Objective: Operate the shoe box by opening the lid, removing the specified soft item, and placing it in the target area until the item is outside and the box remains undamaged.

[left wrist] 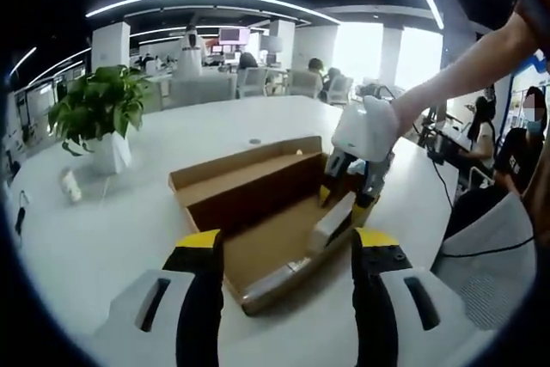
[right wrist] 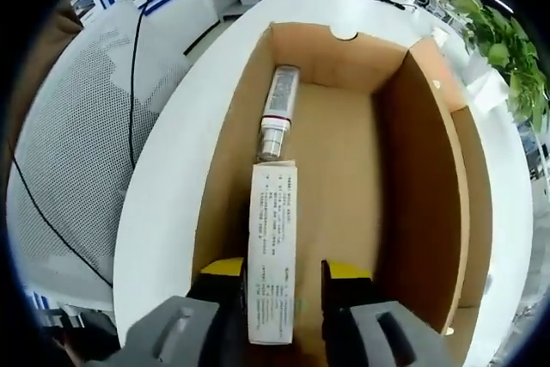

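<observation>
White tube (right wrist: 272, 251) lies between right hand-held gripper's (right wrist: 284, 285) jaws.

brown box (right wrist: 344, 169), white table (left wrist: 129, 221), green plant (left wrist: 99, 105)

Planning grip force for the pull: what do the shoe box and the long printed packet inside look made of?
Shoe box: looks like plain brown cardboard, matte, with folded flaps and raw cut edges. Printed packet: seemingly white paper or thin card, flat with crisp edges and rows of print; from this look alone, softness cannot be judged.
</observation>
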A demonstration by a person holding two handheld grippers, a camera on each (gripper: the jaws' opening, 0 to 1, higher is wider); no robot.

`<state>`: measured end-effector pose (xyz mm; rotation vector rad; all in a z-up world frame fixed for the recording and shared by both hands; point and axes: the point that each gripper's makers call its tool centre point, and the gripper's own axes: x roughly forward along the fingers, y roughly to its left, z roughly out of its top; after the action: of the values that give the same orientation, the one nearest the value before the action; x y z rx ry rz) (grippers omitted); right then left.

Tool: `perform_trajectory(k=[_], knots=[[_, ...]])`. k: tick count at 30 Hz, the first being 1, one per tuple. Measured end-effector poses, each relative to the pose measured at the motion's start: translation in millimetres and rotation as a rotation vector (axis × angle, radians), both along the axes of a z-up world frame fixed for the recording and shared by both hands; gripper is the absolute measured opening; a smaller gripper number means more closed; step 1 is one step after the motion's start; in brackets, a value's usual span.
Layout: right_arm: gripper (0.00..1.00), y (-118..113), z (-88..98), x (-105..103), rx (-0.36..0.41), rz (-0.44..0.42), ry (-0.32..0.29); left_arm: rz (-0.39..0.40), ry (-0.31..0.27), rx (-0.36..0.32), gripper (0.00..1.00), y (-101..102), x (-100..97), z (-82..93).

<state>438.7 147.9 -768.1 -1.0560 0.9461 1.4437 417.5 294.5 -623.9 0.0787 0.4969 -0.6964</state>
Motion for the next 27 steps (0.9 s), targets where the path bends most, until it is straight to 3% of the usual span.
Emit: perform_trajectory(k=[8, 16, 27], knots=[[0.19, 9, -6.4, -6, -0.002, 0.013, 0.021, 0.006, 0.005, 0.003, 0.6, 5, -0.6, -0.8], [0.18, 9, -6.6, -5, 0.005, 0.012, 0.009, 0.008, 0.018, 0.014, 0.6, 7, -3.3, -6.3], [0.17, 4, 12.3, 1, 0.044, -0.036, -0.011, 0.01, 0.01, 0.015, 0.6, 9, -1.0, -1.0]])
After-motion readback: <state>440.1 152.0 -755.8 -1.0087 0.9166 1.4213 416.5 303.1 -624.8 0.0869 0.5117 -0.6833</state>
